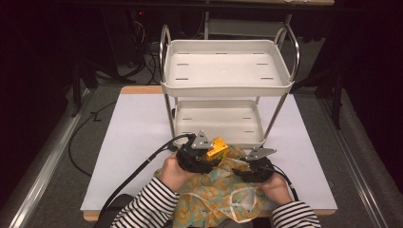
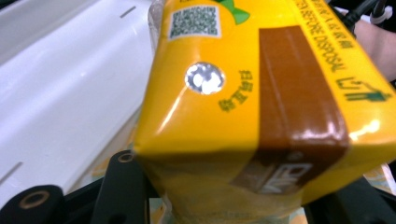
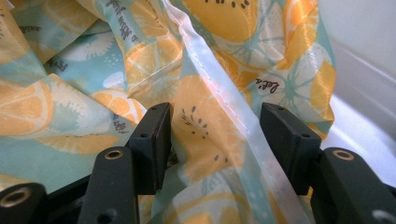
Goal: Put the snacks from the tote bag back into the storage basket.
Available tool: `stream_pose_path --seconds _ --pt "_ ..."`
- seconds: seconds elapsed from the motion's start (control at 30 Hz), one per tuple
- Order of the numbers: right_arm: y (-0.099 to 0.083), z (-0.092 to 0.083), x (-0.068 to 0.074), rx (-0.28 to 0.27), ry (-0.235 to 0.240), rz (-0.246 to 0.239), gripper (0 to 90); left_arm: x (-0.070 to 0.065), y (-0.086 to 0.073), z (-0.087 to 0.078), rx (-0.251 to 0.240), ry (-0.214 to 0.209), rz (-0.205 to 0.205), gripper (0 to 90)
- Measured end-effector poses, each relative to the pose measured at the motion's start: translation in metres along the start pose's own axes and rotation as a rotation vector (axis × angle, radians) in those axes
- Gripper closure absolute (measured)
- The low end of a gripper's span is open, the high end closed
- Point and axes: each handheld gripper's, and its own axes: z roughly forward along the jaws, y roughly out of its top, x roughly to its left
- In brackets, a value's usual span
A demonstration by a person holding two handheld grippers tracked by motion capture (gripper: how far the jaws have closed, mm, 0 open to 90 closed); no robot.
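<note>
We see a yellow drink carton [image 2: 243,116] gripped between the jaws of the left tongs [image 1: 205,153], which stand about half closed and press on its sides. In the left gripper view the carton's near end faces the camera, with a round foil straw seal, a brown band running down one face and a printed code near the far end. From the high view the carton [image 1: 216,147] sits close to the worktop's near edge, a little left of the middle, just above the gathered mouth of a fabric bag [image 1: 218,197] printed with orange slices on pale teal.

The bag lies crumpled at the near edge of the white worktop [image 1: 133,137], between the person's two forearms in striped sleeves. The right tongs [image 1: 251,167] rest on the bag's right side. In the right gripper view the right tongs [image 3: 215,135] stand open, their jaws apart on either side of a fold of the bag [image 3: 201,60] with a pale seam strip running between them; the pads do not press the cloth together.

Beyond the bag, towards the far edge of the worktop, stands a white two-tier trolley [image 1: 225,83] with metal posts; its lower tray [image 1: 218,135] is just behind the carton.
</note>
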Motion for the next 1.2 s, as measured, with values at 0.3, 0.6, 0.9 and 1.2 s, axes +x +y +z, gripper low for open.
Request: stream_pose_path --seconds 0.3,0.6,0.9,1.2 --pt "0.0 0.0 0.0 -0.001 0.001 0.003 45.6 -0.001 0.012 -0.006 -0.015 -0.019 -0.009 50.7" --pt "0.0 0.0 0.0 0.0 0.0 0.002 45.5 -0.004 0.024 -0.003 -0.032 -0.009 -0.089 50.6" --pt "0.0 0.0 0.0 -0.002 0.002 0.003 45.5 -0.004 0.03 0.004 -0.047 -0.003 -0.058 50.7" --pt "0.0 0.0 0.0 -0.002 0.002 0.004 45.3 -0.004 0.041 0.016 -0.088 0.031 -0.071 50.6"
